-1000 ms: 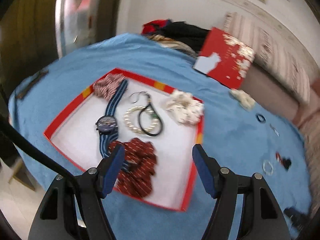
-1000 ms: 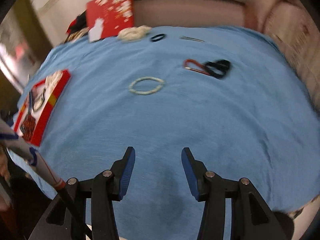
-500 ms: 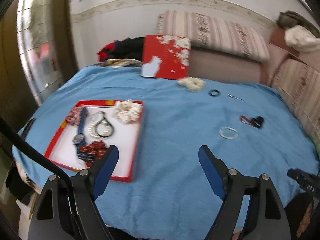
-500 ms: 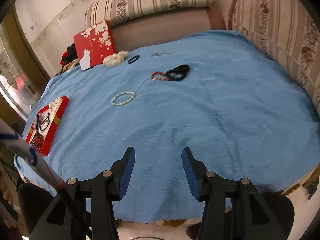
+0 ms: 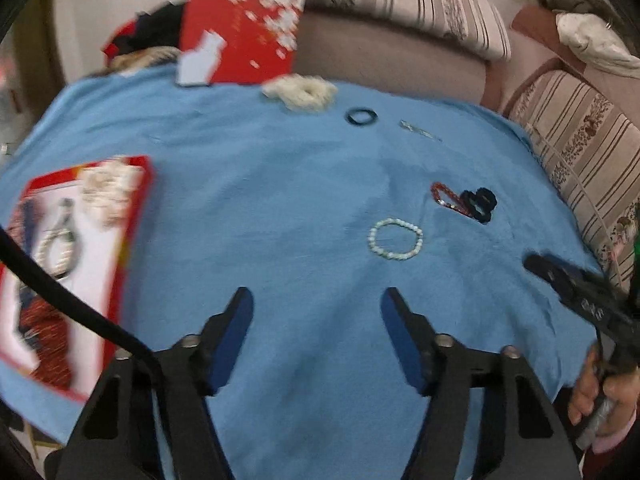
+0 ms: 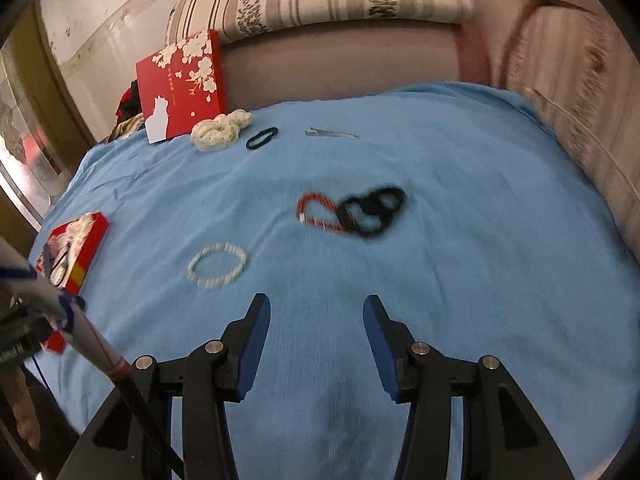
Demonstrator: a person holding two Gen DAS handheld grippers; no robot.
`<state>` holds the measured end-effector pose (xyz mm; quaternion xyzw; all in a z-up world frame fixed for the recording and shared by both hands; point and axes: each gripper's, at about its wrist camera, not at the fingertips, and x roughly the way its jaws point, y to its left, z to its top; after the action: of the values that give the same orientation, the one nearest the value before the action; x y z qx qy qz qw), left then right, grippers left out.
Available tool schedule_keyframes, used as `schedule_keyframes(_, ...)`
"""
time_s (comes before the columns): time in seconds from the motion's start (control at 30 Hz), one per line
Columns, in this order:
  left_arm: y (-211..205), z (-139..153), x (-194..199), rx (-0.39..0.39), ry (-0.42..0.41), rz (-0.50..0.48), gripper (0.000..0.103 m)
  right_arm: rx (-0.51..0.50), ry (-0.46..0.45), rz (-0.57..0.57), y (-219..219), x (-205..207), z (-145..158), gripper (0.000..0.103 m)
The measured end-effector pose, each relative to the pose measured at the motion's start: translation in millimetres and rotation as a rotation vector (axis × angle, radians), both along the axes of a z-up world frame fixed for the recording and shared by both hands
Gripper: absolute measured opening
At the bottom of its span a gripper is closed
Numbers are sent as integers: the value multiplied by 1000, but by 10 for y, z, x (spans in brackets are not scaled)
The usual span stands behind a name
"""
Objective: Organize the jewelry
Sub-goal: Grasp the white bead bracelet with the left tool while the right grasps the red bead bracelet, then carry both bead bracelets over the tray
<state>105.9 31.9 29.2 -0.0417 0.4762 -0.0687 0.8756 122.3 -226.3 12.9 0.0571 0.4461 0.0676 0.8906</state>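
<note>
A red-rimmed white tray (image 5: 138, 216) lies at the left of the blue cloth and holds a watch, a pearl bracelet, scrunchies and a black cord; it also shows in the right wrist view (image 6: 94, 240). A white bead bracelet (image 5: 395, 239) (image 6: 217, 265), a red bead bracelet (image 5: 446, 197) (image 6: 316, 210) and a black scrunchie (image 5: 480, 203) (image 6: 372, 208) lie loose on the cloth. My left gripper (image 5: 316, 300) is open and empty, short of the white bracelet. My right gripper (image 6: 316, 306) is open and empty, short of the red bracelet.
A cream scrunchie (image 6: 220, 130), a black hair tie (image 6: 262, 138) and a metal hair clip (image 6: 330, 133) lie at the far side. A red box lid (image 6: 180, 84) leans on the striped sofa (image 6: 320, 4). The right gripper's body (image 5: 580, 300) shows at the left view's right edge.
My left gripper has swung right, away from the tray and toward the loose bracelets. My right gripper has moved closer to the red bracelet and black scrunchie. Both stay open.
</note>
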Motion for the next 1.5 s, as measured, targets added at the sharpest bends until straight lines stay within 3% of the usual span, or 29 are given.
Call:
schedule_keyframes(0.17,-345,-362,506,-22,68,-46,53,-57,30,69,115,728,-161,52)
schedule_keyframes(0.37,-521,-678,909,-81,143,-96,51,-136,107,118,152,1320,-478,50)
schedule_keyframes(0.57,-633,-704,1025,-93,122,-132,51,-216,123,184,208,1471,-660,47)
schedule_keyframes(0.67,-754,-721,1020,-32,91,-132,51,-298,92,224,335,1493,-660,47)
schedule_keyframes(0.7,-813,-723,994,9,74,-135,41,-325,82,236,371,1497,-666,46)
schedule_keyframes(0.73,-841,-724,979,35,66,-137,16,-360,69,251,423,1500,-675,46)
schedule_keyframes(0.77,-864,-722,958,54,63,-142,5,-384,58,264,463,1515,-680,43)
schedule_keyframes(0.87,-758,-655,940,-23,87,-136,5,-476,13,310,587,1474,-695,37)
schedule_keyframes(0.9,-695,-607,919,-55,90,-121,5,-470,20,328,615,1463,-703,30)
schedule_keyframes(0.93,-662,-573,917,-68,87,-112,5,-442,39,334,624,1463,-699,9)
schedule_keyframes(1.0,-561,-438,842,-97,66,-97,5,-418,52,311,635,1467,-655,8)
schedule_keyframes(1.13,-299,-114,568,-141,11,-80,5,-179,18,235,463,1324,-249,8)
schedule_keyframes(1.23,-88,66,366,-147,-24,-58,5,-84,-31,215,426,1075,100,8)
schedule_keyframes(1.5,818,509,-177,-156,-111,73,5,-12,-116,286,854,470,745,8)
